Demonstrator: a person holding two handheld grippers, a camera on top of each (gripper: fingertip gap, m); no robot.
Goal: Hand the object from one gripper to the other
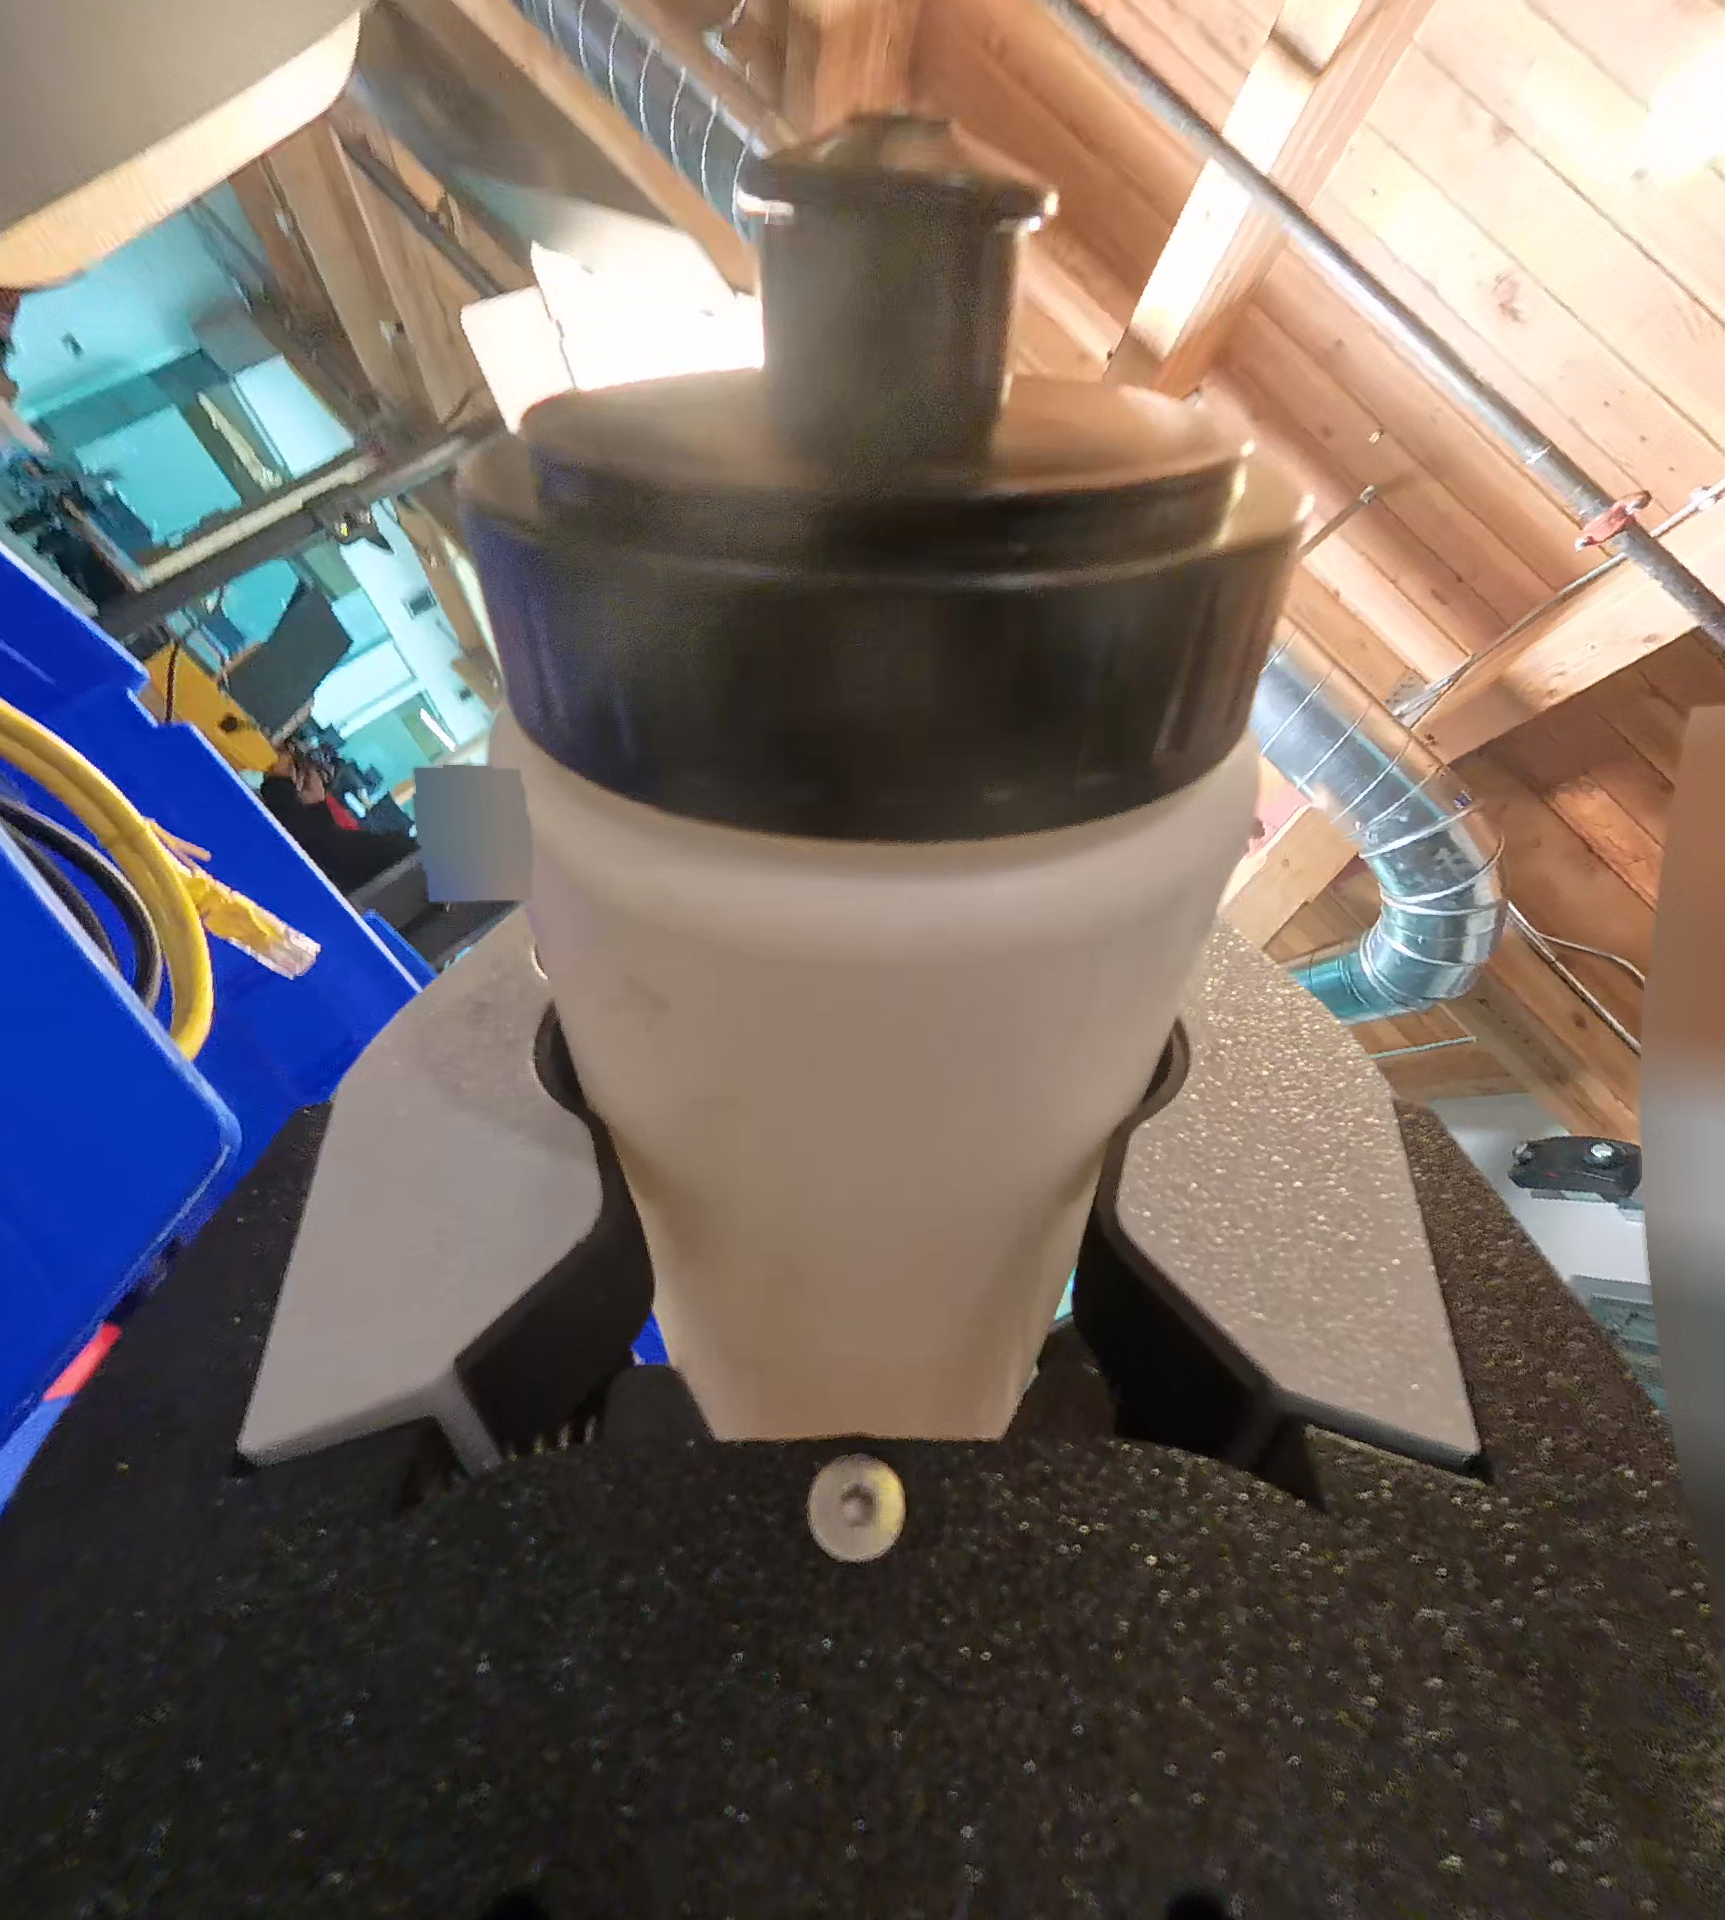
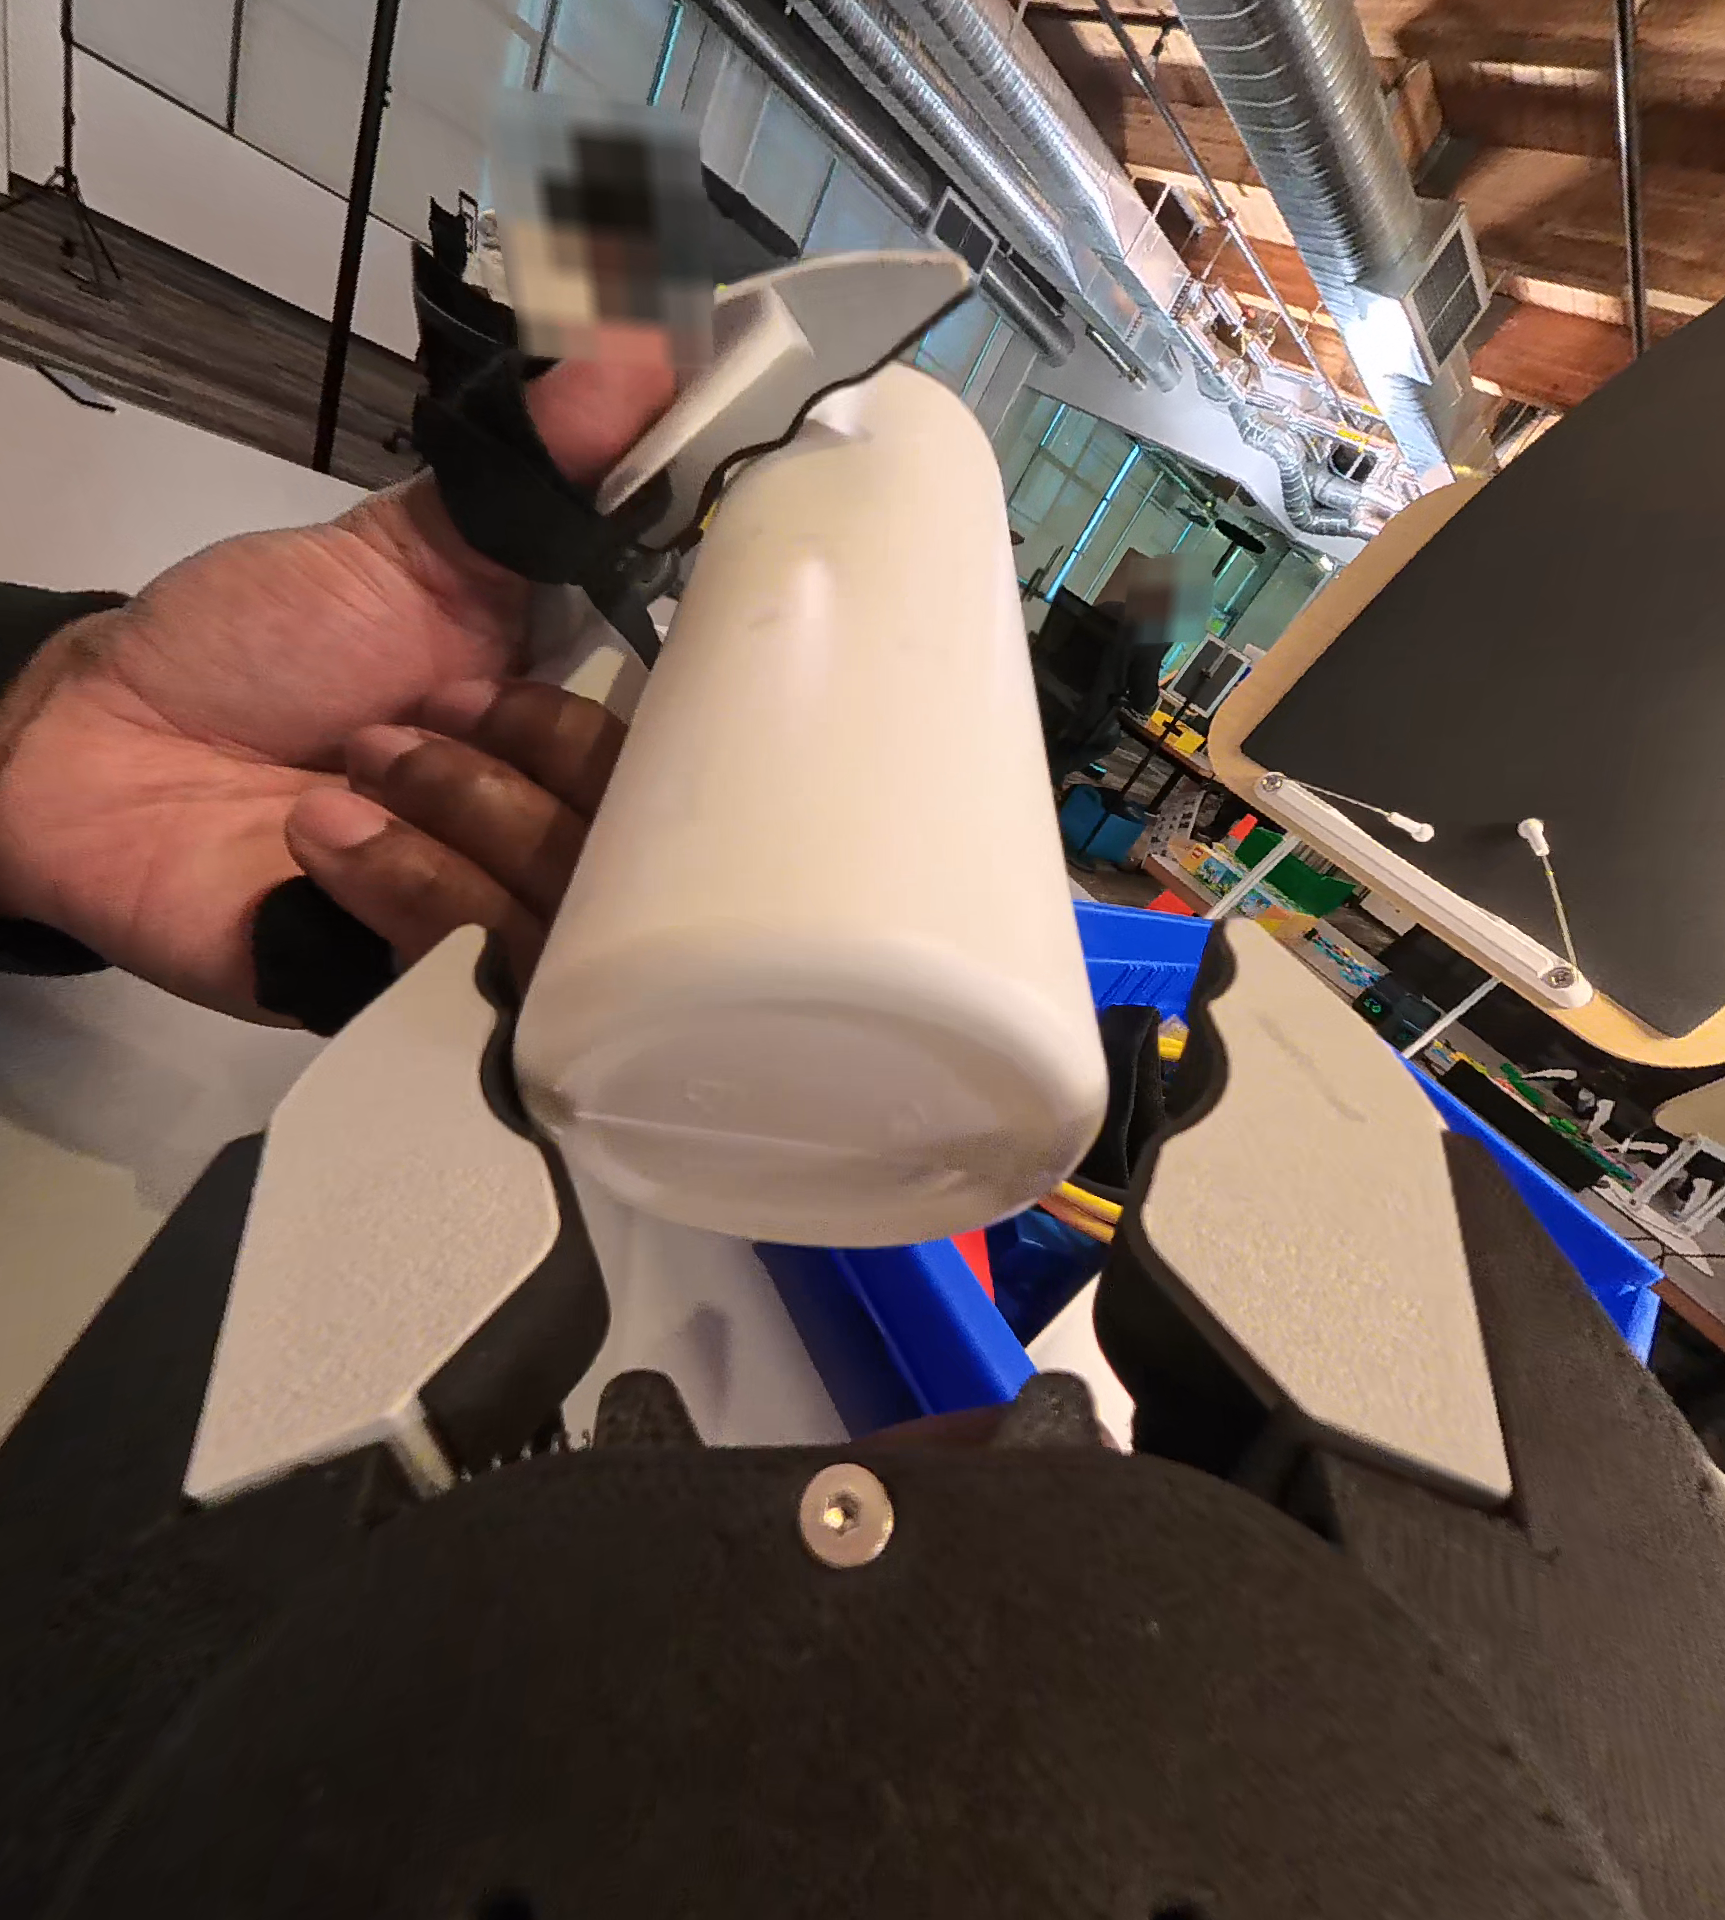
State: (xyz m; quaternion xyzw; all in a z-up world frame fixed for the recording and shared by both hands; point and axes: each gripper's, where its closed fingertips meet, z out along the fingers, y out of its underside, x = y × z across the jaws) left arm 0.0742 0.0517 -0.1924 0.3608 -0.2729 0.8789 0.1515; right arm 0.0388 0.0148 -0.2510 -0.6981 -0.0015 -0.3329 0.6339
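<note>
Mid-handover | left claw (image 1: pixel 863 1174) clamps white bottle (image 2: pixel 816 790) near its cap | right claw (image 2: pixel 837 1081) gapes around the base | next: squeeze, then left lets go

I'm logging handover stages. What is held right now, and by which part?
The left gripper clamps the white bottle around its upper body, below the black cap. The right gripper is open around its base, not yet closed.

One white bottle (image 1: pixel 868 1091) with one black cap (image 1: pixel 879 644). Two grippers: left (image 1: pixel 863 1060), right (image 2: pixel 837 1049). One hand (image 2: pixel 245 748) in view. One yellow cable (image 1: pixel 141 831). Blue bins (image 1: pixel 37 1091): at least two (stacked, edges blurred, hard to separate).
</note>
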